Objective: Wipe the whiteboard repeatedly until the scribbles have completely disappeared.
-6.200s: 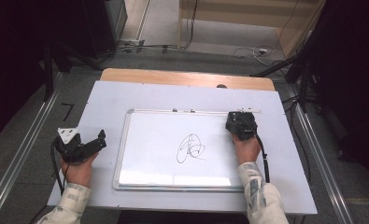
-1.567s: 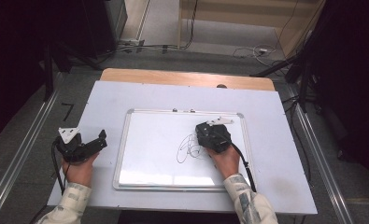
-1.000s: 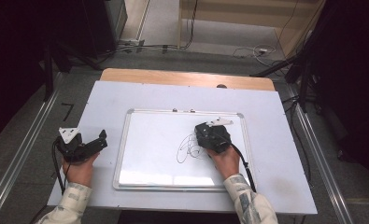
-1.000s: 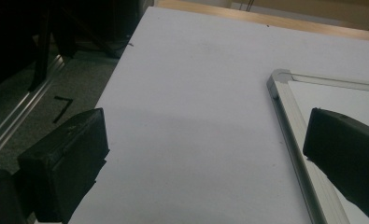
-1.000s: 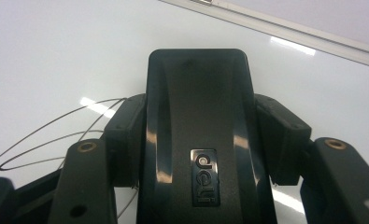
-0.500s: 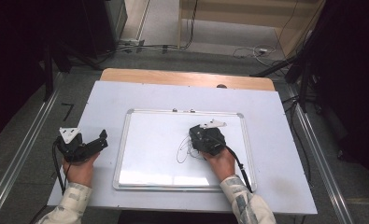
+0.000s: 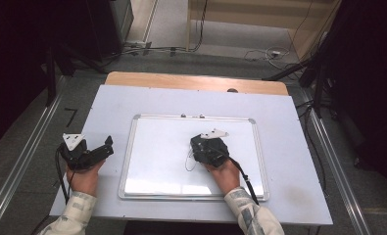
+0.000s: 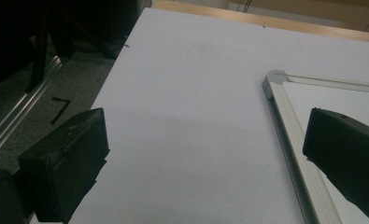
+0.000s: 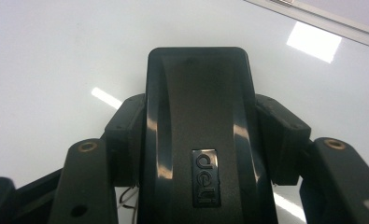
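High view: the whiteboard (image 7: 157,161) lies flat on the counter (image 7: 289,147).
Eraser: the black eraser (image 9: 198,140) rests on the whiteboard's middle, over the drawn scribble (image 7: 188,161).
Right gripper (image 7: 208,147): pinching the eraser from both sides.
Left gripper (image 7: 100,149): spread, holding nothing, beside the whiteboard's left edge.

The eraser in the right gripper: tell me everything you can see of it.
The eraser is a black, glossy, plastic-looking block with rounded corners and a raised grip ridge along its back, carrying a small embossed "deli" badge. The right gripper is shut on it, one jaw pressing each long side. It lies flat, face down on the whiteboard, over the drawn scribble, a bit of which shows beside it. Its wiping face is hidden.
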Tool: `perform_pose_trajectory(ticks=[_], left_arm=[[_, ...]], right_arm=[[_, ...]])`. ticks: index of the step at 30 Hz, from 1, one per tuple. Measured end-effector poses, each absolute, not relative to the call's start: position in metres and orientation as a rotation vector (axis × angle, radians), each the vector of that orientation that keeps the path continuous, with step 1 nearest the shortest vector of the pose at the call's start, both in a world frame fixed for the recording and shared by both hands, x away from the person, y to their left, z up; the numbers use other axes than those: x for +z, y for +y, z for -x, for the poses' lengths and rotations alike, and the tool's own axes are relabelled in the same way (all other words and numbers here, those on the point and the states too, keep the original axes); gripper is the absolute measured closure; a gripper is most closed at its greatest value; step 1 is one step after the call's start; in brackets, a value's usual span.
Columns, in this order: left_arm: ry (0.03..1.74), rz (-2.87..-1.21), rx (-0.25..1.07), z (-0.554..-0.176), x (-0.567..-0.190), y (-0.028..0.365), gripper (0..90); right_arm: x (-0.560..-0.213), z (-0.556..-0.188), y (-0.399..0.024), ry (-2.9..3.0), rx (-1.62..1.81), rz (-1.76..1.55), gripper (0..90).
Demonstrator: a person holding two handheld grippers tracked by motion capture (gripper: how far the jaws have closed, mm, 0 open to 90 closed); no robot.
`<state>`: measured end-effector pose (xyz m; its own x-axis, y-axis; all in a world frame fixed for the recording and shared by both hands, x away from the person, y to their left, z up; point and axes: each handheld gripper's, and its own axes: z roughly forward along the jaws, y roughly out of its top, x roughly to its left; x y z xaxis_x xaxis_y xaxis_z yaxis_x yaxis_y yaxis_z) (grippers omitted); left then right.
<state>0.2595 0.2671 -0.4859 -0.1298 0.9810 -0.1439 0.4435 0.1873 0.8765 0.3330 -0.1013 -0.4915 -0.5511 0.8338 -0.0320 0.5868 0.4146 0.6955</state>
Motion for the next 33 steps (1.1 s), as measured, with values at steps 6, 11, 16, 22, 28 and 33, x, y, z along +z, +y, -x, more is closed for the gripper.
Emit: perform_pose_trajectory(ticks=[6, 11, 16, 22, 28, 33], left_arm=[[1.698, -1.362, 0.884, -0.259, -0.486, 0.267, 0.7], [1.702, -1.355, 0.882, -0.259, -0.487, 0.269, 0.7], [1.703, -1.347, 0.883, -0.257, -0.486, 0.271, 0.7], [1.702, -1.349, 0.882, -0.257, -0.486, 0.271, 0.7], [1.704, -1.351, 0.884, -0.258, -0.486, 0.270, 0.7], [1.702, -1.355, 0.885, -0.258, -0.487, 0.270, 0.8]], right_arm=[[-0.492, -0.331, -0.098, 2.310, 0.910, -1.206, 39.6], [-0.491, -0.334, -0.100, 2.319, 0.901, -1.194, 39.5], [-0.490, -0.344, -0.112, 2.292, 0.890, -1.233, 39.5], [-0.490, -0.353, -0.125, 2.268, 0.880, -1.265, 39.4], [-0.489, -0.361, -0.134, 2.247, 0.871, -1.294, 39.4], [-0.489, -0.370, -0.138, 2.222, 0.867, -1.316, 39.3]])
